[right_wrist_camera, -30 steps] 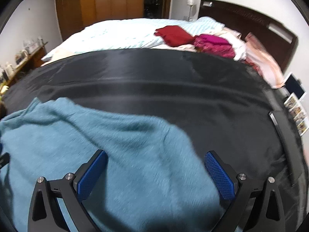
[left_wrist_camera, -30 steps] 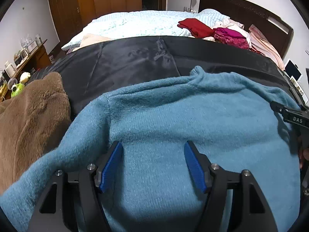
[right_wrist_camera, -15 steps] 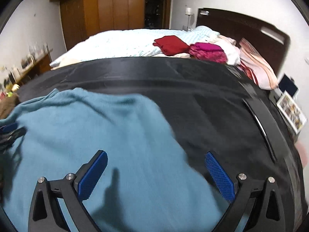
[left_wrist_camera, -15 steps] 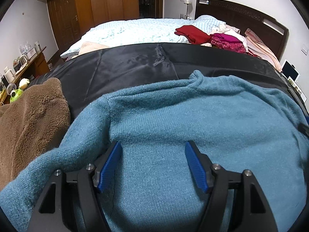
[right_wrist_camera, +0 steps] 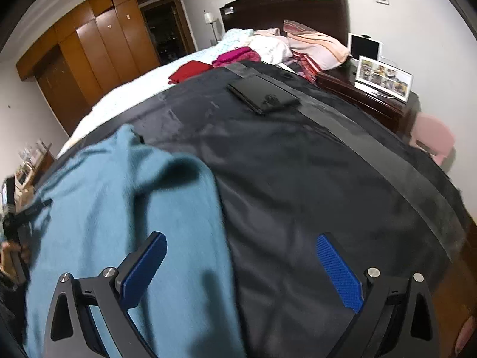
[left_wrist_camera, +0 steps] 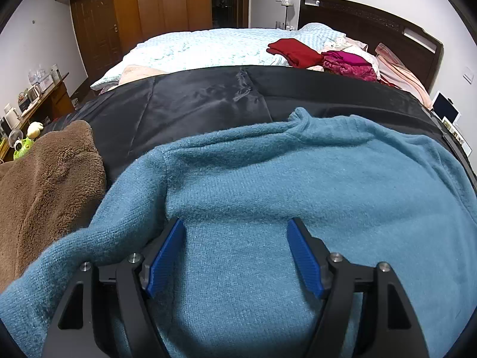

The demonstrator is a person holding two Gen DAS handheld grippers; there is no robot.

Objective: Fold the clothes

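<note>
Since a second ago my right claw point(right_wrist_camera: 238, 271) has swung off the sweater body toward its right edge, while my left claw point(left_wrist_camera: 235, 256) has stayed put.

In the left wrist view, that claw hovers spread over the teal sweater point(left_wrist_camera: 298, 185), pinching nothing. The sweater lies flat on the black sheet point(left_wrist_camera: 193, 104), collar away from me, one sleeve point(left_wrist_camera: 89, 238) trailing beside the brown fleece point(left_wrist_camera: 44, 185).

In the right wrist view, my claw stands wide and empty, one pad over the sweater's edge point(right_wrist_camera: 190, 208), the other over the black sheet point(right_wrist_camera: 328, 179). I judge no fold is begun; this looks like lining up on the side. No containers show, only folded red point(right_wrist_camera: 187, 70) and magenta clothes point(right_wrist_camera: 238, 55) lying on the bed.
</note>
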